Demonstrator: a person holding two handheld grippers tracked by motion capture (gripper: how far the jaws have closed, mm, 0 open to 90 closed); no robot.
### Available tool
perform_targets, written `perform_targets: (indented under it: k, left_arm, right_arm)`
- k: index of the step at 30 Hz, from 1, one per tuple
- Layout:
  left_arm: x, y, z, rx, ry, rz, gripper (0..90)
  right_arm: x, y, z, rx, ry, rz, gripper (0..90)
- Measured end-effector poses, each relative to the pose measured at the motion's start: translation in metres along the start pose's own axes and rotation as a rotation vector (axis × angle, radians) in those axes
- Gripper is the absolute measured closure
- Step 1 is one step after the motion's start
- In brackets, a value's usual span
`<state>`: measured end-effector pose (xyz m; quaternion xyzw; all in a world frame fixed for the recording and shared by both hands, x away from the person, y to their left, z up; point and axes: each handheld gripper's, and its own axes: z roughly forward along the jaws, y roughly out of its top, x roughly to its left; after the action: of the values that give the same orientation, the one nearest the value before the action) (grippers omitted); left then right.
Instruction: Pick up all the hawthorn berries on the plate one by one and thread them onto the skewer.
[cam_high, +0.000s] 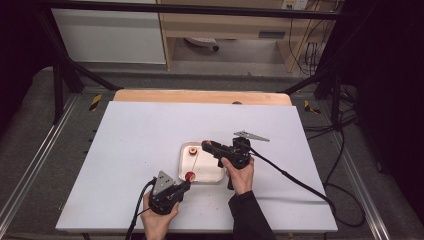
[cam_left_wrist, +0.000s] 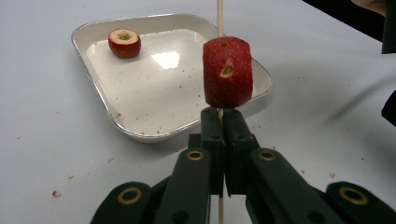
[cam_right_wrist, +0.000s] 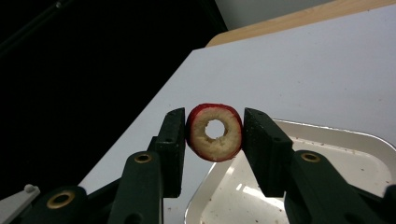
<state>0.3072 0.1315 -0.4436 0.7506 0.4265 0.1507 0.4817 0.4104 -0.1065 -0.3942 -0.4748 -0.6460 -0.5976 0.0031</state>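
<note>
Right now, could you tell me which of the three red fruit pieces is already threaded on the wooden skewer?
The piece on the skewer just above the left gripper. Another piece lies loose in the tray; the cored ring sits in the right gripper.

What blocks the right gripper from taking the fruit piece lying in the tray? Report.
Probably no grab yet: the right gripper is shut on a cored fruit ring. The fruit piece lies uncovered in the tray, so the path itself looks free.
</note>
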Motion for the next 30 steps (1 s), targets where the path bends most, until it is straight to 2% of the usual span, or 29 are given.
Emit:
perform_targets:
  k: [13, 18, 27, 30]
  left_arm:
    - [-0.007, 0.003, 0.004, -0.013, -0.016, -0.046, 88.4]
    - [-0.009, 0.006, 0.005, -0.026, -0.02, -0.047, 88.4]
    - [-0.015, 0.014, 0.006, -0.048, -0.023, -0.036, 88.4]
    - [-0.015, 0.016, 0.007, -0.052, -0.034, -0.047, 88.4]
  right_arm:
    - [0.007, -0.001, -0.003, -0.147, 0.036, -0.019, 60.8]
    - [0.009, -0.002, -0.005, -0.191, 0.048, -0.02, 60.8]
    - [0.011, -0.001, -0.007, -0.222, 0.061, -0.023, 60.9]
    - [0.012, -0.001, -0.008, -0.226, 0.064, -0.023, 60.8]
